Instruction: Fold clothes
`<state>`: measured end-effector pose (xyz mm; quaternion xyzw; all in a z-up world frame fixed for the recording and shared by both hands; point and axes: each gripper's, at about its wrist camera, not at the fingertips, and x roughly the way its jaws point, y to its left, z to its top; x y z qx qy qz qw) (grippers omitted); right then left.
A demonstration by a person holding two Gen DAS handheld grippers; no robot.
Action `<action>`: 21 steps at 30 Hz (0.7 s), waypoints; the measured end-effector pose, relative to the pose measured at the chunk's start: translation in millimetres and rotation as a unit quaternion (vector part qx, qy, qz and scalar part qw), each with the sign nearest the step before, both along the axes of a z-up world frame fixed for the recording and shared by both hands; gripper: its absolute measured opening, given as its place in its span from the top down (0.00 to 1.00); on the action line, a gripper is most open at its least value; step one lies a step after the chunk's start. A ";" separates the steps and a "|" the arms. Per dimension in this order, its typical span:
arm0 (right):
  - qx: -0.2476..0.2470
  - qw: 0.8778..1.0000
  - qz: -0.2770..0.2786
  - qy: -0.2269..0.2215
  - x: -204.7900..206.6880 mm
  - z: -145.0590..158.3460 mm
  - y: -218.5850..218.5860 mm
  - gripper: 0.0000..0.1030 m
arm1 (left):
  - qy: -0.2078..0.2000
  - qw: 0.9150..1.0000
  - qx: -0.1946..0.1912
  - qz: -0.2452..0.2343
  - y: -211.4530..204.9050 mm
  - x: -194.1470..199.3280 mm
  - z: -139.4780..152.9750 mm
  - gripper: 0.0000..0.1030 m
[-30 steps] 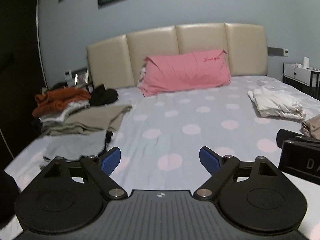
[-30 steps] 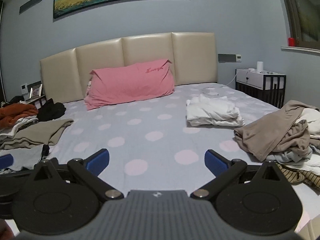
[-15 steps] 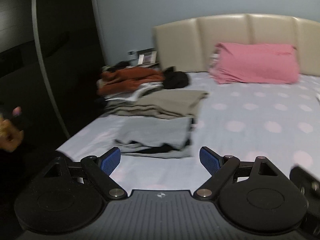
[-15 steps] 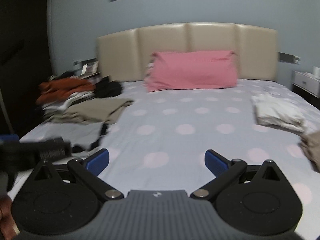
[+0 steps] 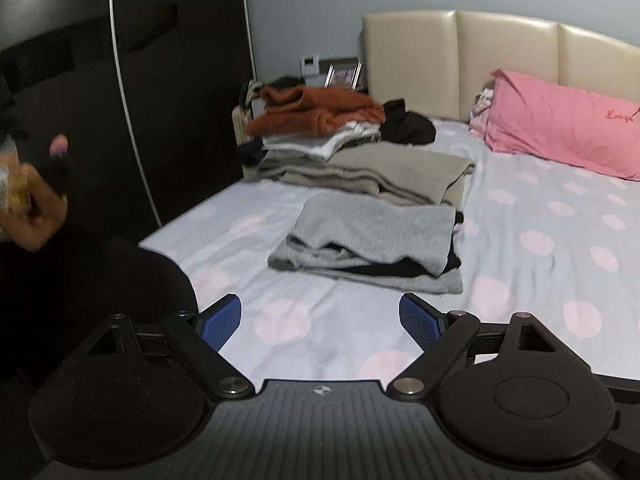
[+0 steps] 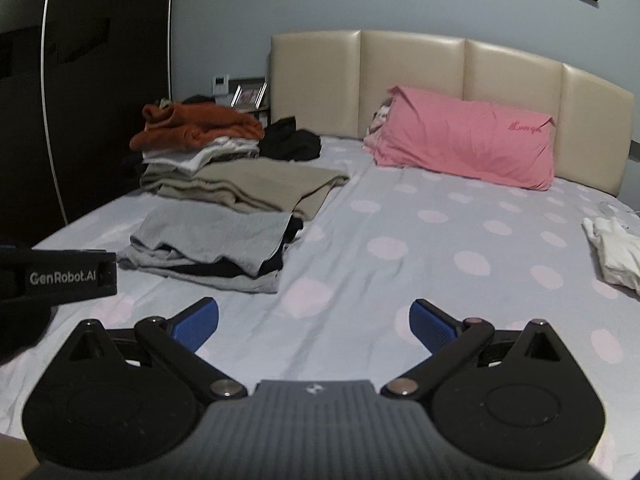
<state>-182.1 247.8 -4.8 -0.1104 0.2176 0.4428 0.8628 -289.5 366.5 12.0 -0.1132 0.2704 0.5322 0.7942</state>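
Note:
A folded grey garment lies on a black one at the bed's left side; it also shows in the right wrist view. Behind it is a folded beige garment and a stack topped by an orange piece. My left gripper is open and empty, above the sheet just short of the grey garment. My right gripper is open and empty above the sheet, right of the grey pile. A white garment lies at the right edge.
The bed has a dotted sheet, a pink pillow and a beige headboard. A dark wardrobe stands left of the bed. A hand shows at far left. The left gripper's body is at the right view's left edge.
Both grippers have swung left, from facing the pillow and the right-hand clothes to facing the folded piles at the bed's left side. Both stayed open and empty.

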 end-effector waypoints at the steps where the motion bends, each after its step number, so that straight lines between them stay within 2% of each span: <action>1: -0.005 1.000 0.001 0.002 -0.2 -2.1 5.2 0.01 | 0.002 1.000 -0.003 0.000 1.4 0.6 -2.3 0.16; 9: -0.038 0.999 0.007 0.002 1.2 -10.5 29.1 0.01 | -0.002 1.000 -0.025 -0.001 10.5 0.9 -11.4 0.16; 21: -0.050 0.999 0.013 -0.006 1.3 -7.8 36.6 0.01 | -0.022 0.999 -0.041 0.000 18.3 -4.2 -13.7 0.16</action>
